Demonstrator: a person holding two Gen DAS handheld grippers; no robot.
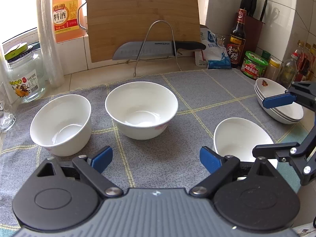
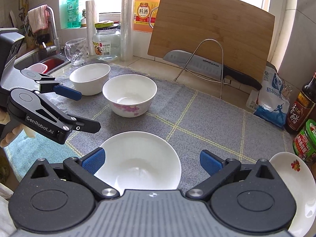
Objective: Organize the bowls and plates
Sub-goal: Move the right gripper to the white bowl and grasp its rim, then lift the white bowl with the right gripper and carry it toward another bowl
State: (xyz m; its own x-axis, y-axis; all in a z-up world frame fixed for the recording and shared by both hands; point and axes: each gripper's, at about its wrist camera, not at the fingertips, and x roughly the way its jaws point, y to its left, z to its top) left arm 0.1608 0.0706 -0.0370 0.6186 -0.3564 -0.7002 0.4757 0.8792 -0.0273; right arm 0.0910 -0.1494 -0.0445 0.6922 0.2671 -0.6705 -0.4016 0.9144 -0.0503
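White porcelain throughout: three bowls are spread on the grey checked cloth (image 1: 197, 90) covering the desk, and a stack of shallow plates (image 1: 280, 106) with a floral motif sits at the cloth's right edge. The far-left bowl (image 1: 61, 124) and the middle bowl with pink flower print (image 2: 129, 95) stand just beside each other; the near bowl (image 2: 138, 162) is well apart from them, directly under the right gripper (image 2: 152, 163). Both sets of jaws stand wide open and empty; the left gripper (image 1: 156, 158) hangs over bare cloth between the middle and near bowls, nothing between its pads. The step in hand is judged to be a pickup of the near bowl for nesting into another. For a clean grasp, one pad should be dropped inside the rim and one outside, so the wall is pinched rather than the full width spanned; glazed porcelain is likely slippery, so the closing should be done low on the wall and square to it. All bowls are upright, mouths facing up; being round, no long axis across the desk is present, only the vertical one, so approach heading is free. The plate stack also lies flat, faces up. Clearance should be kept from the knife (image 1: 150, 49) racked in front of the bamboo cutting board (image 1: 142, 17) behind.
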